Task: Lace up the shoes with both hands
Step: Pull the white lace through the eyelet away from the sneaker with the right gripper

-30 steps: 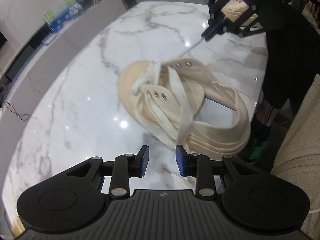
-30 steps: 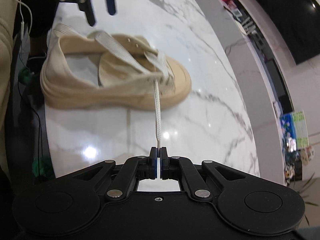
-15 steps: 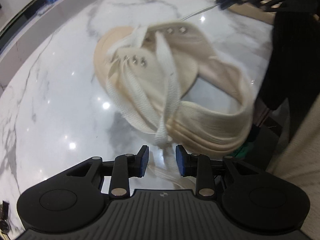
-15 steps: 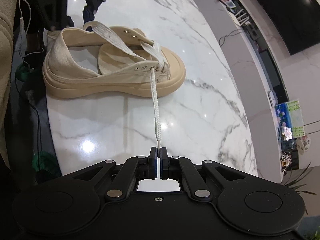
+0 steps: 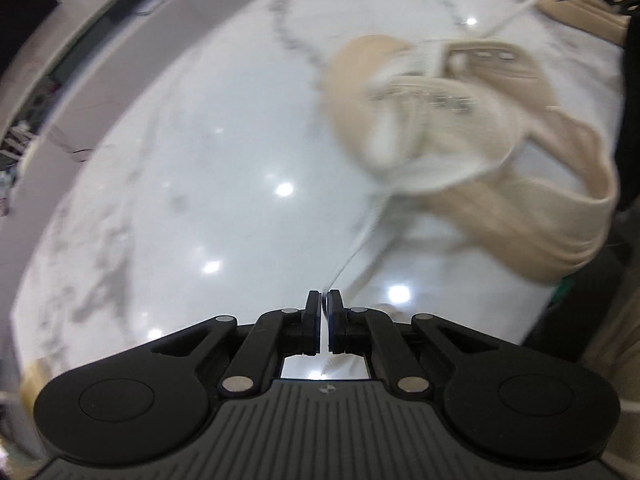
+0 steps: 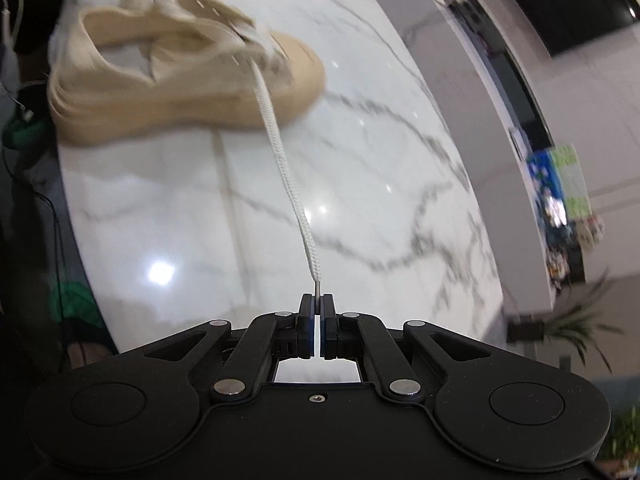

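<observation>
So both sets of jaws are pinched shut now: right gripper (image 6: 317, 307) on the metal aglet of a flat woven white lace (image 6: 280, 152), left gripper (image 5: 324, 300), open a second ago, on the other lace end (image 5: 362, 236). Chunky-soled beige canvas sneaker (image 6: 168, 80) sits on the glossy marble surface (image 6: 360, 200), laces pulled taut.

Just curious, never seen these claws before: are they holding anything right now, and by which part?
Yes. The right gripper pinches the shoelace by its tip. The left gripper is shut on the other lace end.
</observation>
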`<state>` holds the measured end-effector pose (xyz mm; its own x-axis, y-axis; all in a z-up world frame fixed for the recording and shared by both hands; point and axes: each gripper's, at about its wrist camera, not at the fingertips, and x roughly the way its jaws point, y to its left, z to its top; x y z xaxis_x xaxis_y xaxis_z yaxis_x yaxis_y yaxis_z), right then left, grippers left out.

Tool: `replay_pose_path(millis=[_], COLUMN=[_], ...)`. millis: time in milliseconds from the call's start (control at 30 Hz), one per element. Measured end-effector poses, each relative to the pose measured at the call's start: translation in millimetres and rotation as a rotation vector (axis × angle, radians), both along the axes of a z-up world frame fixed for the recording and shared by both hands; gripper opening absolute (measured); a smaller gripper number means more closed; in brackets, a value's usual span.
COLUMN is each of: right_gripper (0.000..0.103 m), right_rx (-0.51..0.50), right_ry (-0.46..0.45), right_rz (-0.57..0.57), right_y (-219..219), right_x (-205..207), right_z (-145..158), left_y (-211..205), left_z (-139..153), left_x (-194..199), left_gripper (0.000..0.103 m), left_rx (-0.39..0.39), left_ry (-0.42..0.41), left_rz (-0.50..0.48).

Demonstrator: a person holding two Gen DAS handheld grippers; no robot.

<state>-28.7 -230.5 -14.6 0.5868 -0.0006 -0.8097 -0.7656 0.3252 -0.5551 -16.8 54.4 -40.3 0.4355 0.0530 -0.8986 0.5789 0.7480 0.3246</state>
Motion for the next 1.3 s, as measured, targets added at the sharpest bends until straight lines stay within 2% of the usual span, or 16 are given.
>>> replay_pose_path(millis=[233,333,400,500,533,733,833,900,933,1100,1300], right_gripper=[0.001,0.001,0.001,0.001,0.001,0.001,0.001,0.001,0.001,0.001,0.001], right_rx=[-0.045,-0.062,-0.051,-0.048,-0.050,-0.044,-0.041,-0.044,-0.046,-0.052,-0.072], right_ry=[-0.035,-0.046,-0.045,-0.052,-0.052,-0.057,-0.056,-0.053,-0.053,-0.062,-0.106], right_rz=[-0.145,-0.203,-0.234,-0.261,-0.265,-0.261,-0.265,-0.278,-0.286,-0.335,-0.377], right_y=[-35.1,-53.0,-63.0,-71.5,-72.9,-72.2,-73.7,-77.3,-79.8,-92.0,-98.1], right_x=[10.5,12.7,9.7,6.8,6.5,0.4,-0.4,-0.4,-0.1,4.2,10.9], right_z=[2.2,3.1,8.5,11.5,12.3,14.6,14.8,13.9,13.2,11.6,12.3], left_y=[10.4,2.9,-9.7,-26.9,-38.9,-70.1,-76.4,-76.9,-75.2,-59.6,-49.7], left_z=[18.7,23.7,25.0,20.7,16.3,-2.7,-13.4,-17.2,-16.0,-1.4,15.4], left_x=[2.8,1.9,-0.6,-5.2,-6.2,-0.3,7.9,15.1,17.6,25.8,26.8], left_gripper=[0.001,0.001,0.003,0.018,0.023,0.029,0.028,0.006,0.002,0.002,0.002], left_rx=[0.050,0.012,-0.046,-0.042,-0.017,-0.005,0.002,-0.009,-0.014,-0.013,0.000], left_ry=[-0.032,-0.041,-0.042,-0.051,-0.064,-0.062,-0.067,-0.042,-0.040,-0.086,-0.112], left_rz=[0.004,-0.025,-0.089,-0.165,-0.215,-0.344,-0.340,-0.321,-0.297,-0.188,-0.144])
